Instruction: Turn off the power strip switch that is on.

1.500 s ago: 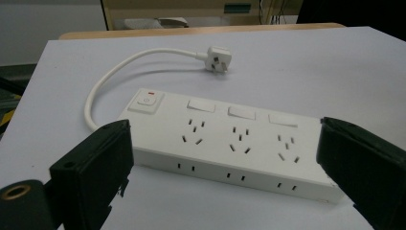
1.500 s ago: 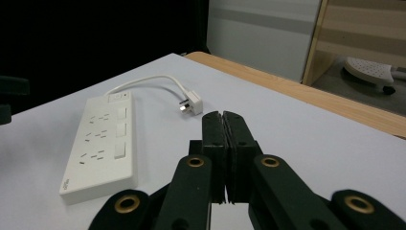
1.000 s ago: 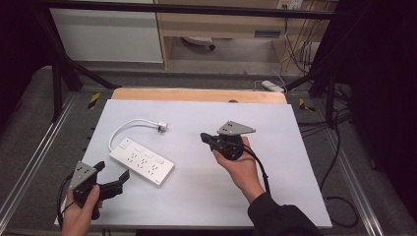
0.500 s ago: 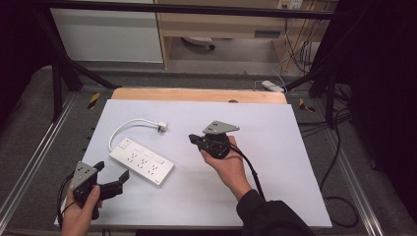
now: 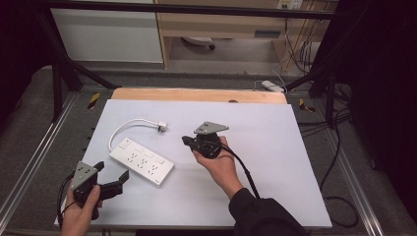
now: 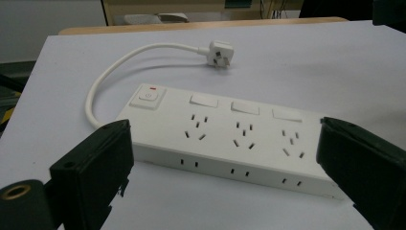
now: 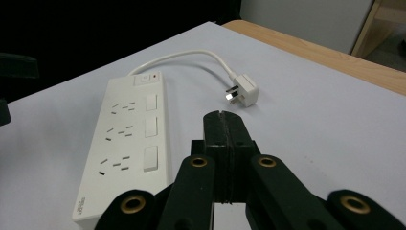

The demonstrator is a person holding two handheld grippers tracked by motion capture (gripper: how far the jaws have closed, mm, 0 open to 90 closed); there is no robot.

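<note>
Your left gripper [image 5: 114,183] has its fingers apart, your right gripper [image 5: 188,141] has them together. The power strip [image 5: 141,161] looks rigid, light, slippery; grasp across its narrow sides.

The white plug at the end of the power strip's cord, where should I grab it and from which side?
Probably grip the plug across its flat sides, from above. It lies loose on the table, prongs away from its cord. The right gripper, fingers shut, must open first.
</note>
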